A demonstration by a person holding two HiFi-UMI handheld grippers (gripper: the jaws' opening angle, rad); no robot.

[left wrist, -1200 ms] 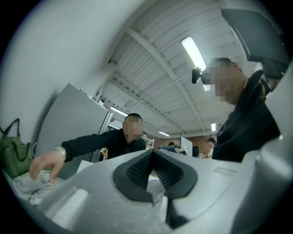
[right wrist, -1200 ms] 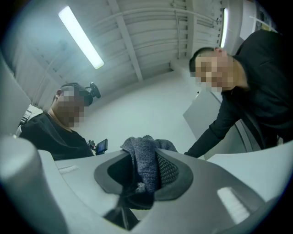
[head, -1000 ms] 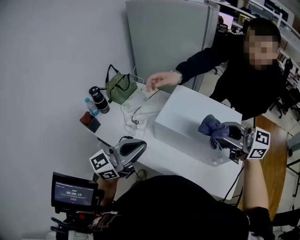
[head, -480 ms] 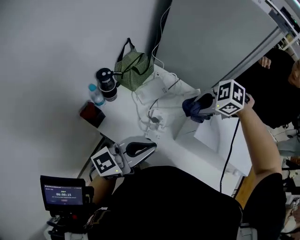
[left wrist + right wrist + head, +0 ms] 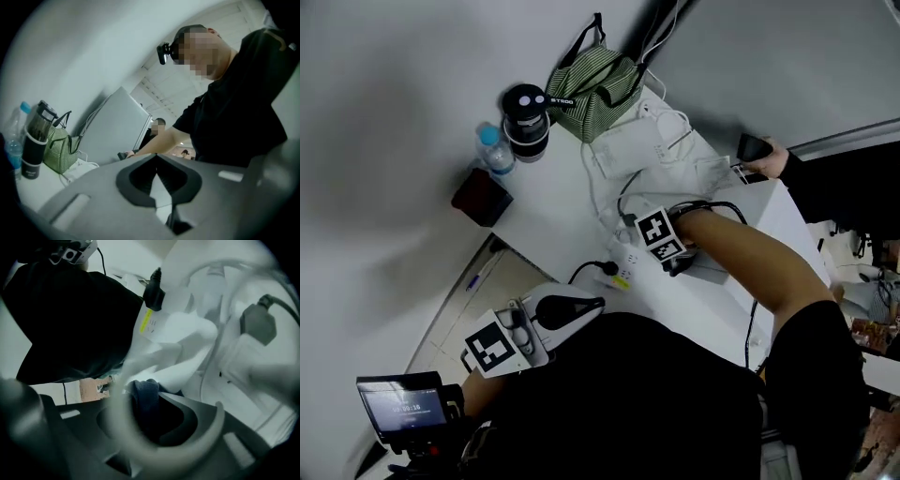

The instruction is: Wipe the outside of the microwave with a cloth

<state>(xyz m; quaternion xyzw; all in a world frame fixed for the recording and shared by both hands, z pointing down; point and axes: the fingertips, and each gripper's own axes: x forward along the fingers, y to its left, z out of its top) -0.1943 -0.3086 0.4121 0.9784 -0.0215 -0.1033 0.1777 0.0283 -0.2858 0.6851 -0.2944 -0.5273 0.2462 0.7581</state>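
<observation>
The white microwave (image 5: 791,219) stands on the white table (image 5: 553,220), mostly hidden under my right arm. My right gripper (image 5: 673,258) reaches down beside the microwave's left side, near the power strip (image 5: 622,268); its marker cube hides the jaws in the head view. In the right gripper view the gripper (image 5: 154,404) is shut on a dark blue cloth (image 5: 144,393), close against white surfaces, and a blurred white cable crosses the foreground. My left gripper (image 5: 584,305) hangs off the table's near edge, shut and holding nothing (image 5: 157,159).
At the table's far left stand a green striped bag (image 5: 595,82), a black tumbler (image 5: 525,117), a water bottle (image 5: 492,150) and a dark red box (image 5: 478,197). White cables and adapters (image 5: 628,145) lie behind the strip. Another person's hand (image 5: 761,152) holds a black object.
My right gripper carried the cloth off the microwave's top, leftward and down beside its left side by the power strip. The head view swung over the table. The left gripper barely moved.
</observation>
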